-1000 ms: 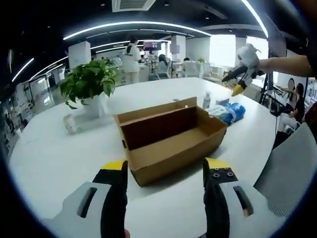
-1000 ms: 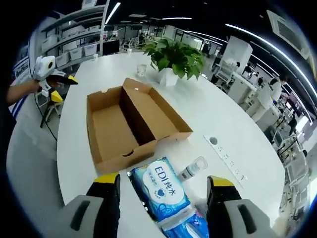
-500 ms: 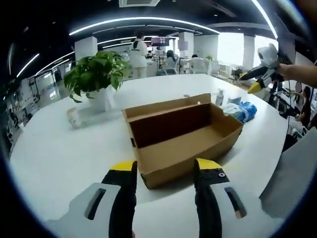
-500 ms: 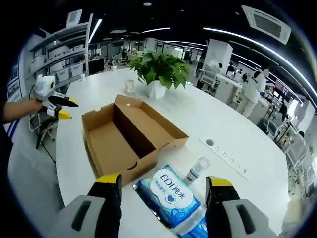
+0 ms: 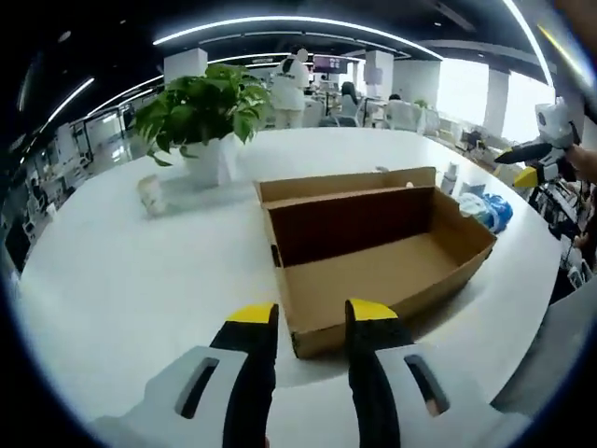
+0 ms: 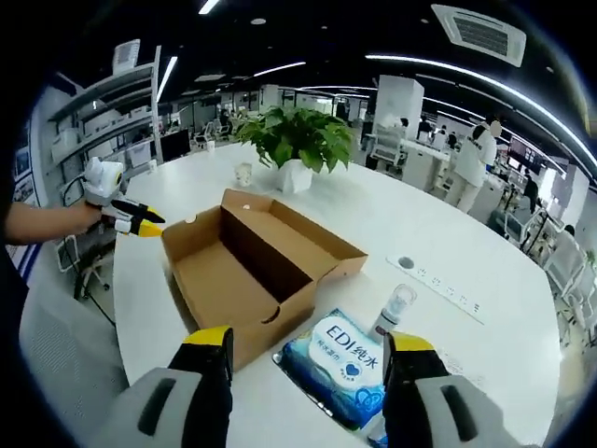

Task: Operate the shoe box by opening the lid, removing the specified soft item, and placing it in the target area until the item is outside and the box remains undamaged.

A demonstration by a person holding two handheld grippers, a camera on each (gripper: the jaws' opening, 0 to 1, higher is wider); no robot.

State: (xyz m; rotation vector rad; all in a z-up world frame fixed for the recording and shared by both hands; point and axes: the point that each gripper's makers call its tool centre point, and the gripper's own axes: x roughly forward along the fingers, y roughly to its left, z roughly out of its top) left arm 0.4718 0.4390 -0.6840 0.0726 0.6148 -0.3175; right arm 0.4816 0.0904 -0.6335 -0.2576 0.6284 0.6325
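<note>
The shoe box [image 5: 378,252] sits in the middle of the left gripper view on the white table [image 5: 121,271], its lid folded back and standing upright along the far long side, the brown inside bare as far as this angle shows. In the right gripper view the same box [image 6: 256,266] lies left of centre, open, with one short end turned toward the camera.

Just beside that near end, lower centre of the right gripper view, lies a soft blue-and-white pack of wipes [image 6: 340,359] flat on the table, outside the box. A small clear bottle [image 6: 392,310] stands upright just right of it. In the left gripper view the pack [image 5: 490,210] shows as a blue shape at the right edge beyond the box, too blurred to read.

The left gripper [image 5: 312,322] rises from the bottom centre of its view, its yellow-tipped jaws narrow with a slim gap, holding nothing and pointed at the box's near corner; whether they touch the cardboard is hard to tell. In the right gripper view this tool [image 6: 140,219] appears at the left, just off the box's far corner.

The right gripper [image 6: 308,341] has its jaws wide apart at the bottom of its view, empty, framing the wipes pack. A potted plant [image 6: 294,145] stands beyond the box, upper centre, with a small cup [image 6: 243,174] to its left.
</note>
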